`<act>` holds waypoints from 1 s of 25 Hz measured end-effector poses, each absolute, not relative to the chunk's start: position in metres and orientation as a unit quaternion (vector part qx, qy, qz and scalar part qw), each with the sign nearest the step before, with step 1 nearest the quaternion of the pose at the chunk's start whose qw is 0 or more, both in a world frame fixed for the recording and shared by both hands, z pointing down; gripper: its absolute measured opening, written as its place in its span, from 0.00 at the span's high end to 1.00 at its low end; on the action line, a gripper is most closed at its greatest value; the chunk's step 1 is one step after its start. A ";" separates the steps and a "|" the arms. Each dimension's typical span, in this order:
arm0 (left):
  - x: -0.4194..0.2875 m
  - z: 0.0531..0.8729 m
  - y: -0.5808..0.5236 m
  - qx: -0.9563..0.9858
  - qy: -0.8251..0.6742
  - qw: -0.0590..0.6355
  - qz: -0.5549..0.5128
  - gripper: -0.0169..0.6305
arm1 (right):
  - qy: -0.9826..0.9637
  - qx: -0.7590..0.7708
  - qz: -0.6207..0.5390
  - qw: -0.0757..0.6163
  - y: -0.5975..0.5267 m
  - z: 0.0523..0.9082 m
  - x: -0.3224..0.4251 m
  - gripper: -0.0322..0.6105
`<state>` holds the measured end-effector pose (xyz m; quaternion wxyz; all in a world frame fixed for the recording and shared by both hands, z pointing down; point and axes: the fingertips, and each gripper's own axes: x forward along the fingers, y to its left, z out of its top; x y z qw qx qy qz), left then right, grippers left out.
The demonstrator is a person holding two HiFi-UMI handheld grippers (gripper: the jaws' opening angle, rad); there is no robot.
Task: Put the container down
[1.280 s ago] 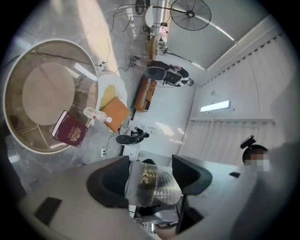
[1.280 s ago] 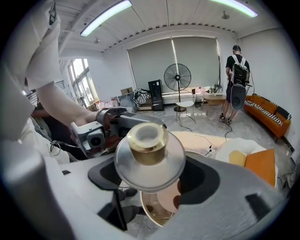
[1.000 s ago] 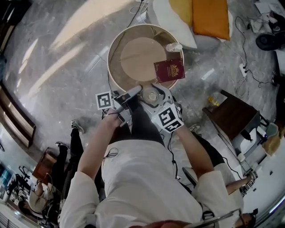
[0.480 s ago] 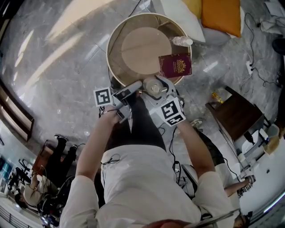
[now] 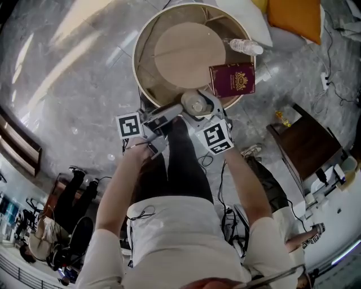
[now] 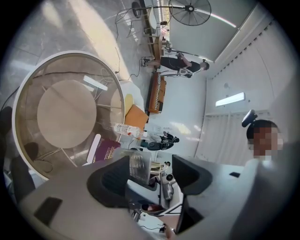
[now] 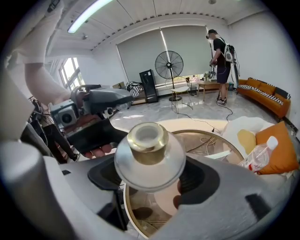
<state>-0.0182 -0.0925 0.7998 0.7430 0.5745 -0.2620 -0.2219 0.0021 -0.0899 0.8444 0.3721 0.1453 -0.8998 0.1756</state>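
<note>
The container [image 7: 149, 157] sits clamped between the right gripper's [image 7: 150, 177] widely spread jaws.

Polished grey marble floor [image 5: 62, 84] spreads beneath me in a bright, white-walled room; drawn window blinds [image 7: 150, 49] fill the far wall behind a tall black standing fan [image 7: 168, 65], an orange sofa [image 7: 265, 91] lines the right side, and a long ceiling strip light [image 7: 91, 13] glows overhead

Booklet [image 5: 232, 80], bottle [image 5: 246, 47] and container [image 5: 195, 105] are crowding the table's [image 5: 145, 79] right and near edges. The left side is lying open.
</note>
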 end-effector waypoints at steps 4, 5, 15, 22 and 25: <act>-0.020 0.827 -0.091 0.580 -0.261 0.744 -0.205 0.55 | -0.897 0.150 0.180 0.375 -0.087 0.881 -0.004 0.43; -0.021 0.833 -0.090 0.582 -0.261 0.744 -0.200 0.55 | -0.896 0.151 0.181 0.377 -0.086 0.890 -0.004 0.43; -0.029 0.899 -0.080 0.595 -0.265 0.741 -0.163 0.55 | -0.884 0.176 0.177 0.395 -0.084 0.978 -0.006 0.43; -0.030 0.937 -0.071 0.596 -0.262 0.745 -0.145 0.55 | -0.876 0.192 0.189 0.401 -0.080 1.030 -0.004 0.43; -0.030 0.947 -0.068 0.596 -0.258 0.748 -0.137 0.55 | -0.872 0.202 0.191 0.403 -0.079 1.044 -0.004 0.43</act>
